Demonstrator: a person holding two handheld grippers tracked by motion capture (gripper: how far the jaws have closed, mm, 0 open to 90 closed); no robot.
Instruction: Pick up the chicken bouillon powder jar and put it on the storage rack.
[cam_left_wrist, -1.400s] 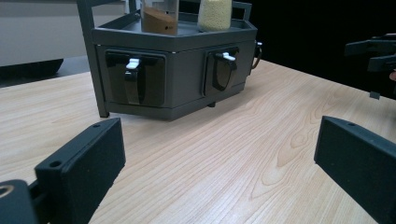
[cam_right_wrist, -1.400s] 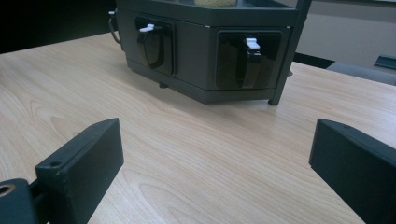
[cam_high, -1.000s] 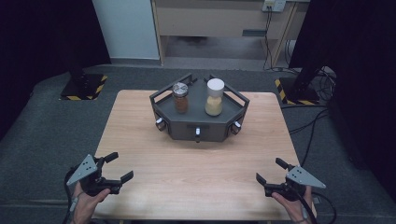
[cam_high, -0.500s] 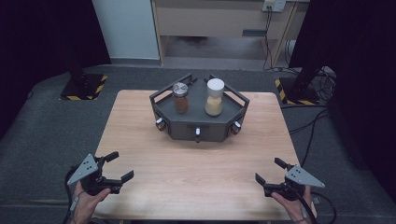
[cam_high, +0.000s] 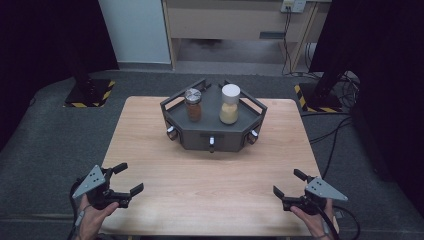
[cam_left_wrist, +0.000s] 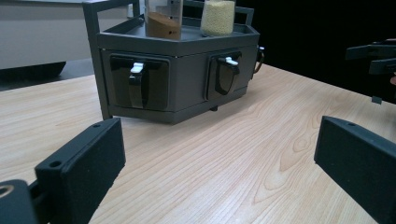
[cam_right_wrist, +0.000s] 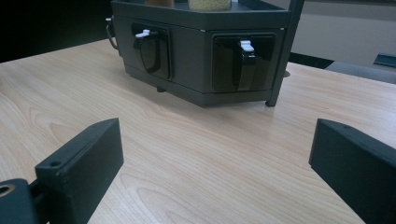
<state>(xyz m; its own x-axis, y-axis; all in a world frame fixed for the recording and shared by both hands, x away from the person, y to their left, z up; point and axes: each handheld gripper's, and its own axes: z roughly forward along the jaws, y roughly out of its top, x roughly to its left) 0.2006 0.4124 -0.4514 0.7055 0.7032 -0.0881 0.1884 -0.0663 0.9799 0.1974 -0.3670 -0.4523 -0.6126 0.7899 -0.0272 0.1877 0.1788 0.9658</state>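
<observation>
Wooden table is seen from the high view, with a dark grey six-sided rack set toward its far middle. Two jars are stood on the rack: a brown jar at left and a yellow jar at right, well apart from both grippers. The left gripper is held at the near left corner, its jaws spread apart with nothing between them. The right gripper is held at the near right corner, its jaws likewise apart and empty.

From the left gripper view, the rack is seen beyond the wide-set jaws, with black handles on its faces, and the other gripper is glimpsed at far right.

From the right gripper view, the rack is seen beyond the parted jaws, above bare table.
</observation>
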